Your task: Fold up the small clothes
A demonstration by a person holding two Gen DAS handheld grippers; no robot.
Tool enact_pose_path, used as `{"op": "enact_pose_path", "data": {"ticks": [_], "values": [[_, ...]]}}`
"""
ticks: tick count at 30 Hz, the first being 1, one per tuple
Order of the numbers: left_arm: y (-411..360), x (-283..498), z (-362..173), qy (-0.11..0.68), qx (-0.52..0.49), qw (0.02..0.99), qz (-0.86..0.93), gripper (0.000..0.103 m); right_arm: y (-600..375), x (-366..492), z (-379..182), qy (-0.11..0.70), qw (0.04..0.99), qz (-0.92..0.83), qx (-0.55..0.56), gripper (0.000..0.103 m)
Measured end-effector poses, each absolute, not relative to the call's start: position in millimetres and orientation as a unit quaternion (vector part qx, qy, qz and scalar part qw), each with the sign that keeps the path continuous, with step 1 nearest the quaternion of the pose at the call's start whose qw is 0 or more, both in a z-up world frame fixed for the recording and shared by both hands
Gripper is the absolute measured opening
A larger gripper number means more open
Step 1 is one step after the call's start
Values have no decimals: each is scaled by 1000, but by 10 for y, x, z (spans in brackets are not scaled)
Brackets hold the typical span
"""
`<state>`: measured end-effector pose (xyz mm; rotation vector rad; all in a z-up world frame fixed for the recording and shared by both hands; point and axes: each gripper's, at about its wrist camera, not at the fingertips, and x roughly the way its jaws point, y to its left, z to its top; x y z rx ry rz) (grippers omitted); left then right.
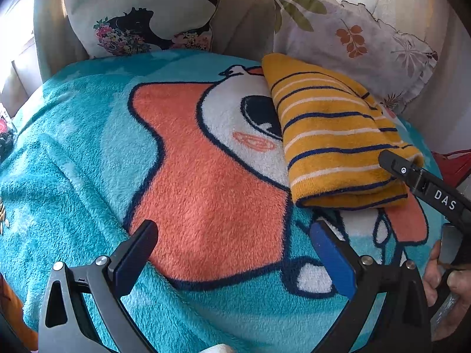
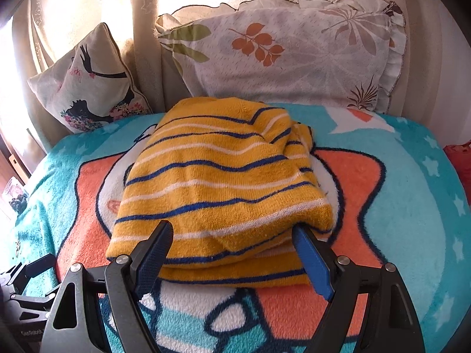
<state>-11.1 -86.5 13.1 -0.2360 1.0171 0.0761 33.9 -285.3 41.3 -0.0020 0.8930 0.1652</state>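
**Striped garment folded on the blanket, both grippers spread**

Yellow garment [image 2: 217, 188], navy and white stripes, lies folded in a thick layered bundle on the turquoise fleece blanket [image 1: 73, 153]. It sits over the blanket's orange-and-white cartoon print, toward the pillow end. Folded edges stack at the near side in the right wrist view.

Right gripper [image 2: 234, 253]: fingers spread wide, nothing clamped. Both tips sit at the bundle's near edge, one at each side; the blue-padded finger [image 2: 312, 261] meets the near right corner of the cloth. Whether the pads press the fabric or only overlap it, cannot tell.

Left gripper [image 1: 232, 250]: fingers wide apart, holding nothing, low over bare blanket, just beside the garment's near left corner and apart from it.

In the left wrist view the garment [image 1: 338, 135] lies to the right, with one black finger of the right gripper [image 1: 412, 173] across its near right corner.

Behind: floral-print cushion [image 2: 88, 85] at left, leaf-print pillow [image 2: 294, 56] at right, both propped against a beige backing.
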Motion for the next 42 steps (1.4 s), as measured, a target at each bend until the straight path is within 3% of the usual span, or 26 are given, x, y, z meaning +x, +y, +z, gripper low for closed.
{"op": "enact_pose_path", "data": {"ticks": [5,14,19,27,42], "values": [[-831,-124,141,484,-115,867,38,103,-2838,450,104,484,872,74,-4,89],[-438,-107,140,470,-116,871,88,103,-3205,56,316,463,884,69,5,89],[5,-117,103,461,-119,867,147,103,-3540,29,422,448,894,13,-17,89],[547,14,36,462,-100,854,216,103,-4577,546,149,477,875,-89,-5,89],[477,54,32,460,-95,855,220,103,-5127,804,71,483,871,-94,10,89]]}}
